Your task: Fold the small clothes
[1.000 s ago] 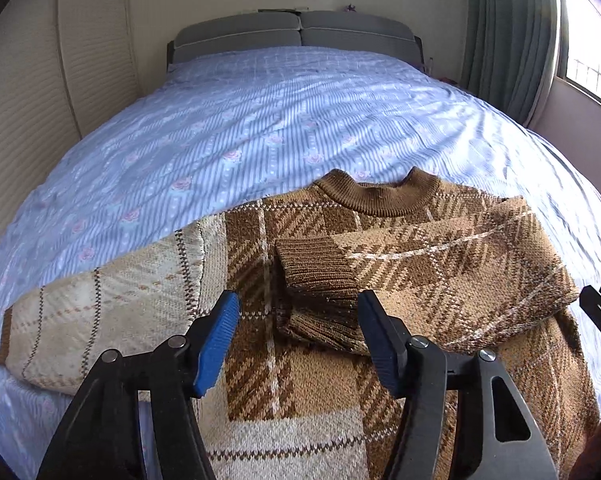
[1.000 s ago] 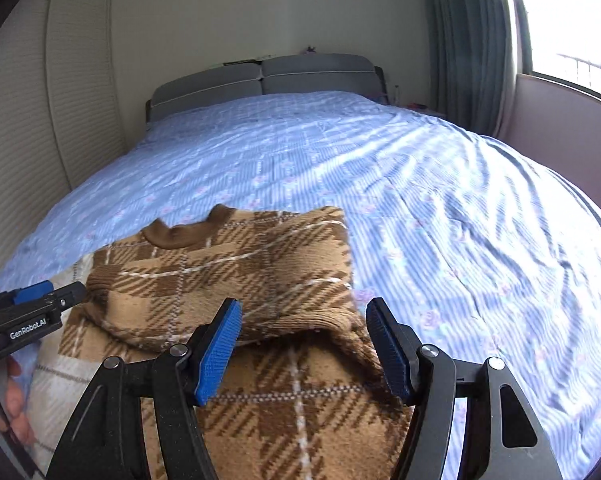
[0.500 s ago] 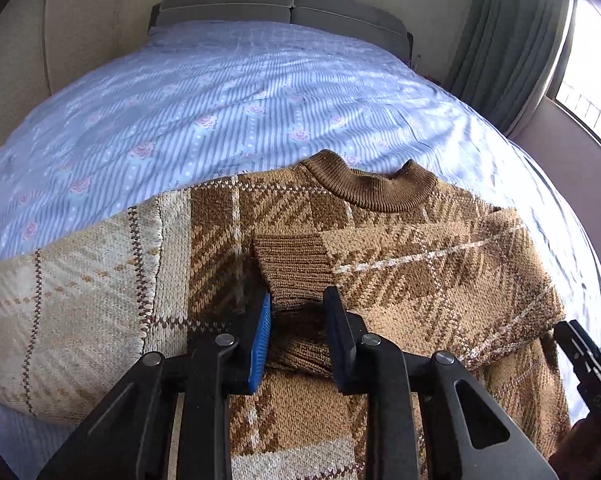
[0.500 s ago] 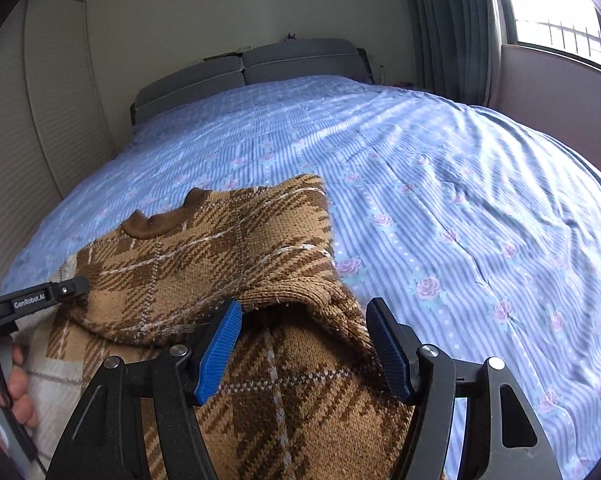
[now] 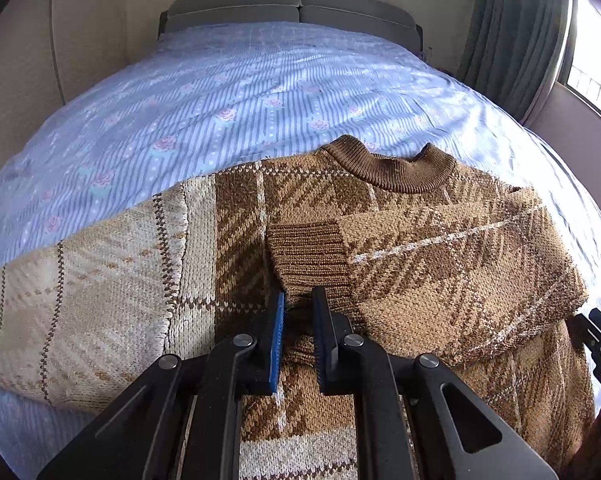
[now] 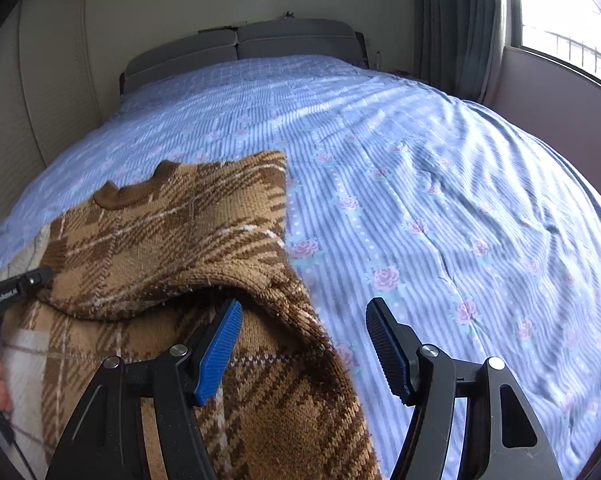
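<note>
Change since a second ago: left gripper [image 5: 298, 312] has gone from wide apart above the sweater to nearly together on the ribbed cuff [image 5: 306, 256] of the folded-over sleeve; its camera now sits lower and nearer the knit.
Right side change: right gripper [image 6: 304, 344] has drifted toward the sweater's right edge, so more bare bedsheet [image 6: 440, 184] shows between its fingers.
Left claw: clenched on a pinch of cuff fabric, which bunches between the blue pads [image 5: 277, 344].
Right claw: released, jaws spread wide; one pad lies over the sweater hem side, the other over the sheet, grasping nothing.
Sweater: brown plaid sweater [image 5: 440, 264] lies flat near the foot edge of the bed, collar [image 5: 396, 166] pointing toward the headboard [image 5: 296, 6].
Sleeves: right sleeve is folded across the chest; the pale left sleeve [image 5: 80, 284] is spread out toward the bed's left edge.
Why held so: gripping the cuff likely lets the sleeve be straightened or tucked neatly across the body.
Why right waits: poised at the fold's edge, probably to steady or lift that side.
Progress: early, judging by one sleeve unfolded.
</note>
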Motion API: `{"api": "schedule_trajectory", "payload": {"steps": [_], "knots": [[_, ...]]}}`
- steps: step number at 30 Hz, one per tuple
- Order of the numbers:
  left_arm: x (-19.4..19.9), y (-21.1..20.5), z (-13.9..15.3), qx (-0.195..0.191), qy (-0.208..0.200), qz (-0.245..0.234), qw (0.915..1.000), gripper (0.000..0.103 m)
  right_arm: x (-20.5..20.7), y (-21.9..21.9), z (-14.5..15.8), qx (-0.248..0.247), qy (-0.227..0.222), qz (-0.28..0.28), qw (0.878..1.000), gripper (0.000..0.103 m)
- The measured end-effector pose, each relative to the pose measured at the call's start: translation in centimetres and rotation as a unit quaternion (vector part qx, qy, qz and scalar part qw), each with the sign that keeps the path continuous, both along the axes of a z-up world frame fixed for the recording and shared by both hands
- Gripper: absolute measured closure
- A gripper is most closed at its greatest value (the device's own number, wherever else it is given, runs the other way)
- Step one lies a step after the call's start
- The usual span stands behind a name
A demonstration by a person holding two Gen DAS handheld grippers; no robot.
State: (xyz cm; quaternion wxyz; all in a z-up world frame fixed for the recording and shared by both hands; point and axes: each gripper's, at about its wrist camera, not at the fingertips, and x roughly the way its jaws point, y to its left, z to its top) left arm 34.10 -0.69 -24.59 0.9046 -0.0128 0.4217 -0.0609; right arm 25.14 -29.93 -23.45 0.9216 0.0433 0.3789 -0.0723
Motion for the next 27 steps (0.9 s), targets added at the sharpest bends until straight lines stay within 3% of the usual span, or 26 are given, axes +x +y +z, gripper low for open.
{"api": "schedule_trajectory", "payload": {"steps": [5, 10, 16, 20, 24, 27], "knots": [[0.2, 0.0, -0.1, -0.001, 0.006, 0.005, 1.0, 0.089, 2.4, 0.5, -0.5, -0.021, 0.006, -0.007, 1.0, 0.038], [0.5, 0.1, -0.2, -0.003, 0.01, 0.01, 0.9999, 0.088, 3.1, -2.5, -0.3, 0.025, 0.002, -0.067, 0.997, 0.038], [0.6, -0.3, -0.8, 0.011, 0.006, 0.007, 0.9999, 0.085, 1.7, -5.4, -2.1, 0.085, 0.015, -0.083, 0.993, 0.034], [0.3, -0.1, -0.3, 0.013, 0.007, 0.014, 0.9998, 0.082, 1.8, -4.7, -1.7, 0.074, 0.036, -0.072, 0.994, 0.033], [-1.4, -0.9, 1.8, 0.027, -0.017, 0.009, 0.9994, 0.08, 0.1, -3.8, -0.4, 0.061, 0.032, -0.064, 0.996, 0.033], [-3.3, -2.7, 3.5, 0.023, -0.051, -0.019, 0.9982, 0.07, -1.6, -3.0, 1.4, 0.053, -0.007, -0.051, 0.997, 0.033]]}}
